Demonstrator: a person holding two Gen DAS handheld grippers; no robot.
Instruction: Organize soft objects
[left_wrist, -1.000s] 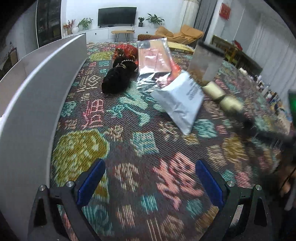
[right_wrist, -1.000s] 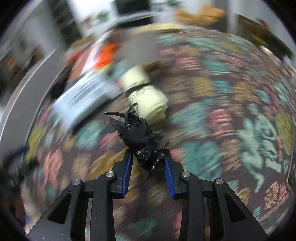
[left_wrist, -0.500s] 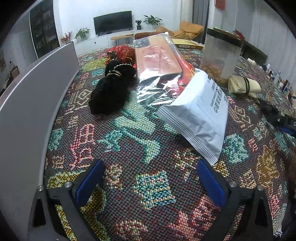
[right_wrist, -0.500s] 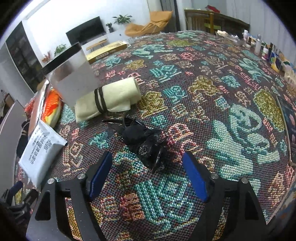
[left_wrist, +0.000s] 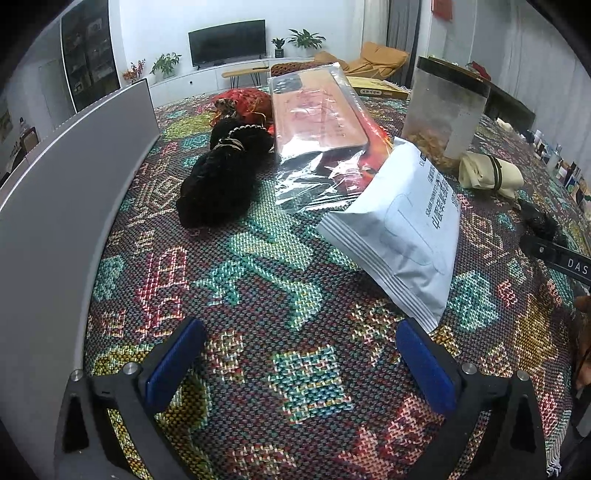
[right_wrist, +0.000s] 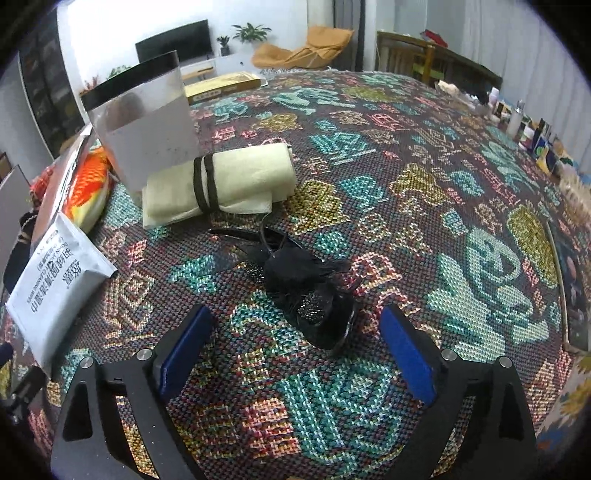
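Note:
A black hair clip with a fabric bow (right_wrist: 299, 284) lies on the patterned tablecloth (right_wrist: 406, 206), just ahead of my right gripper (right_wrist: 295, 350), whose jaws are opening with the clip free between the blue pads. Behind it rests a rolled cream cloth (right_wrist: 221, 184) bound by a black band. My left gripper (left_wrist: 299, 365) stands open over bare cloth with nothing between its fingers. Ahead of it lie a white wipes pack (left_wrist: 402, 229), a black fuzzy bundle (left_wrist: 221, 181), a red bundle (left_wrist: 243, 103) and a clear-wrapped flat packet (left_wrist: 317, 129).
A frosted jar with a black lid (right_wrist: 144, 122) stands behind the rolled cloth. A grey panel (left_wrist: 55, 206) runs along the table's left edge. A yellow box (right_wrist: 221, 86) lies far back. Small bottles and boxes (right_wrist: 532, 129) line the right edge.
My right gripper let go of the black hair clip, which now lies on the cloth, and its jaws spread wide. The left gripper moved forward towards the white pack, then held still.

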